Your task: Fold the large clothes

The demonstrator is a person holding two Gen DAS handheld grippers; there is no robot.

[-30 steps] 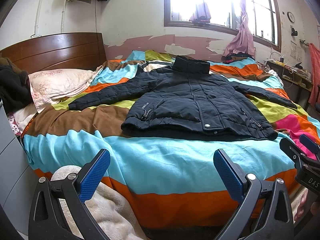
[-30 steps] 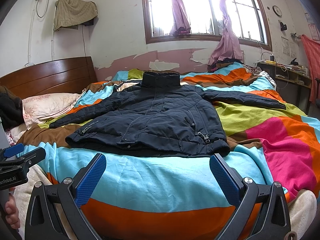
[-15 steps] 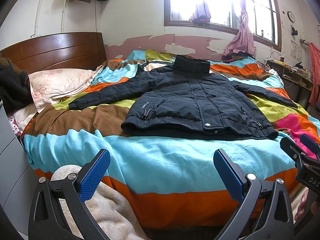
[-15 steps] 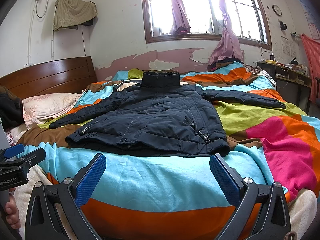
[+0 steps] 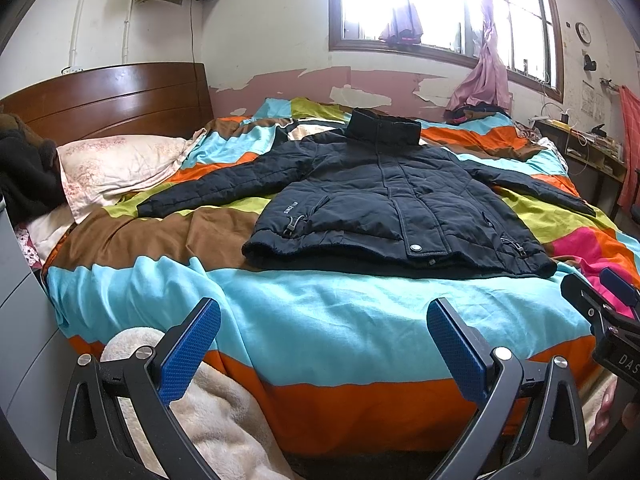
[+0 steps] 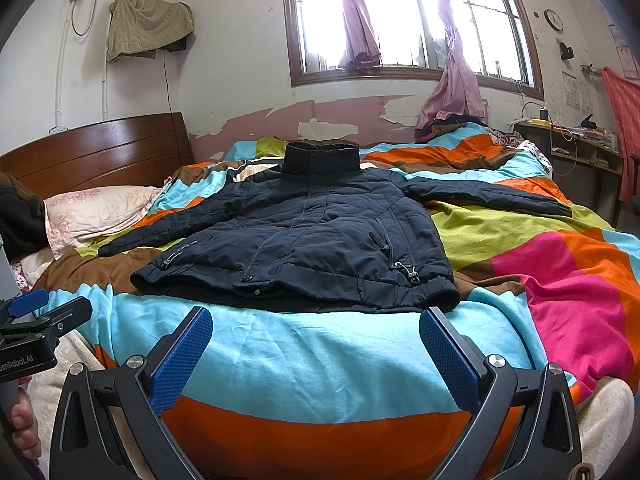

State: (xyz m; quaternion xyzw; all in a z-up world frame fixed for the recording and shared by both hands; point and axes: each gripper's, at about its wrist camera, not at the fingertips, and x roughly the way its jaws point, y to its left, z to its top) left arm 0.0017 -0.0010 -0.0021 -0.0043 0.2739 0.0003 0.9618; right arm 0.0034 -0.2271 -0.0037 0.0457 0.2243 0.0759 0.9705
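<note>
As jacket [image 5: 392, 204] lies flat — tongs agape, empty

A: Left gripper [image 5: 324, 348] look?
B: Black frame, blue textured pads, silver screws.
A: Right gripper [image 6: 316, 356]?
B: Same. White lettering on black body, lower left of frame.

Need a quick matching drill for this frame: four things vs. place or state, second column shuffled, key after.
1. jacket
2. pillow
3. left gripper
4. clock

a. on the wall by the window
b. open, holding nothing
c. by the headboard
d. spread flat on the bed, sleeves out

Pairs: 1-d, 2-c, 3-b, 4-a
</note>
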